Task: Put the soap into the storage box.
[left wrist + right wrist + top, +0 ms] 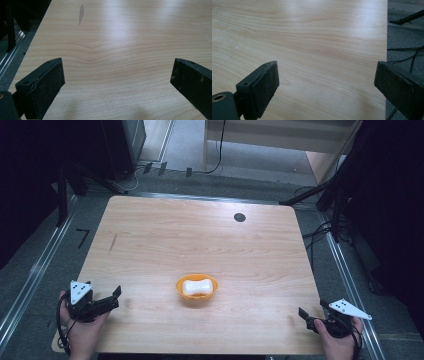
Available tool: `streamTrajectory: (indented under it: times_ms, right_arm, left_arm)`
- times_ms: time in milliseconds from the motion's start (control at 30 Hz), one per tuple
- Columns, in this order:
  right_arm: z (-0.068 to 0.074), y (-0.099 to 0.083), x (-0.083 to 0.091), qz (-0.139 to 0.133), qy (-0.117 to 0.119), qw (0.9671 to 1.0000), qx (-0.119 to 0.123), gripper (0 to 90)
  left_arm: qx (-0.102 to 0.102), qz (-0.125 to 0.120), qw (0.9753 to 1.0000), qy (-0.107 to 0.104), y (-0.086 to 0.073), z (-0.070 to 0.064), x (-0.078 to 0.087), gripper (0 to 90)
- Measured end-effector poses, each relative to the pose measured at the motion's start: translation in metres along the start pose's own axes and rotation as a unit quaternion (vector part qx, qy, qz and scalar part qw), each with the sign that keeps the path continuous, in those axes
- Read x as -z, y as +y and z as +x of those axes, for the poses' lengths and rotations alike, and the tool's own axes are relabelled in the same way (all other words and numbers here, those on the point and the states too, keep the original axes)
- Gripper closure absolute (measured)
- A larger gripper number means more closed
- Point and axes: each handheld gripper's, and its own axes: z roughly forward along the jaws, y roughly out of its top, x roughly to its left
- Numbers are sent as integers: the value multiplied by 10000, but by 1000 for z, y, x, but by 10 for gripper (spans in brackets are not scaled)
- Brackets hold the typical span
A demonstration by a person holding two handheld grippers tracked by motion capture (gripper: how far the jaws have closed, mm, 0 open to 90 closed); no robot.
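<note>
A light wooden counter [165, 235] carries an orange bowl [197, 288] near its front middle, with a white, bone-shaped object [196, 287] lying inside; what it is made of cannot be told. The bowl looks light and rigid, probably plastic, likely to slide on the smooth wood, so its rim seems the best place to take hold. It sits between the two tools and well apart from both: the left tongs [113, 297] rest over the front-left corner, the right tongs [308, 316] over the front-right edge. Both tongs stand wide, jaws spread with nothing but bare wood between them.
</note>
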Motion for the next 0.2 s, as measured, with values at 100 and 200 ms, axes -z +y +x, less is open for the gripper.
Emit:
streamTrajectory:
  times_ms: [100,200]
  right_arm:
    - [1,-1,-2,-10,-1,10000,-10,65]
    - [2,-1,-4,-24,-30,10000,3,67]
  left_arm:
    - [-8,18,10000,9,0,0,0,0]
    - [-16,18,10000,14,0,-1,0,0]
